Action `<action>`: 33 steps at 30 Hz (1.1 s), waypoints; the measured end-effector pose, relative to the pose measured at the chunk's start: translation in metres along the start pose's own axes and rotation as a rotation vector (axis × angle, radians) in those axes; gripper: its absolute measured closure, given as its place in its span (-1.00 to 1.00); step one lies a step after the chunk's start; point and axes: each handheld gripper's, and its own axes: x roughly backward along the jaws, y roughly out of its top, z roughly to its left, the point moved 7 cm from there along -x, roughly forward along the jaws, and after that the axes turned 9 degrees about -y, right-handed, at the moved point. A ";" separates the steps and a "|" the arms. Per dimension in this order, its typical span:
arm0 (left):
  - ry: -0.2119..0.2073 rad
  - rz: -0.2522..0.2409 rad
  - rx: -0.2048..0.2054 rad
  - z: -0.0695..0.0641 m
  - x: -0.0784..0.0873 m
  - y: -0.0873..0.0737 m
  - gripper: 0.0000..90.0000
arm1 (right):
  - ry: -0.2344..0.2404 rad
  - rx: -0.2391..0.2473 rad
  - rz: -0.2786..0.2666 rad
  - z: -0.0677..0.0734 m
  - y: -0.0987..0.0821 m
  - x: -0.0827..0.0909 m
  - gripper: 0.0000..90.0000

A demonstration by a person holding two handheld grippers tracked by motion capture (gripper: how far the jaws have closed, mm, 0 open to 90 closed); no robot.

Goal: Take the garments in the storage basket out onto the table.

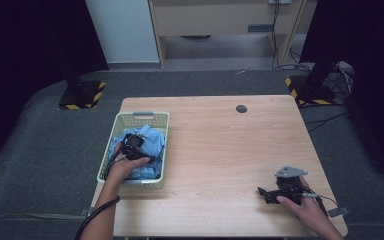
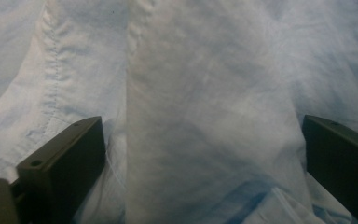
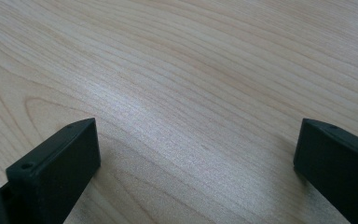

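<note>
A crumpled light blue cloth [image 1: 150,145] fills a pale green plastic basket [image 1: 125,119] at the table's left side. My left gripper [image 1: 135,141] is pushed down into the cloth, held by the person's left hand. In the left gripper view its jaws stand wide apart with a raised fold of the blue cloth [image 2: 205,121] between them, not pinched. My right gripper [image 1: 266,194] rests low over the bare wood near the front right of the table. Its jaws are spread wide in the right gripper view, with only the table top [image 3: 191,93] between them.
The wooden table [image 1: 220,145] has a round dark cable hole [image 1: 241,108] near its far edge. Black stands with yellow-black striped bases [image 1: 82,95] rise at both far corners on the grey floor. Cables lie on the floor at the right.
</note>
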 end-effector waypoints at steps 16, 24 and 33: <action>-0.033 0.000 -0.071 -0.014 0.007 0.002 -0.28 | 0.001 0.001 0.000 0.000 0.000 0.000 -0.99; -0.020 0.000 -0.098 -0.018 0.010 0.003 0.16 | 0.001 0.000 0.000 0.000 0.000 0.000 -0.99; 0.002 0.010 -0.135 -0.022 0.010 0.004 0.42 | 0.003 0.002 0.000 0.000 0.000 0.000 -0.99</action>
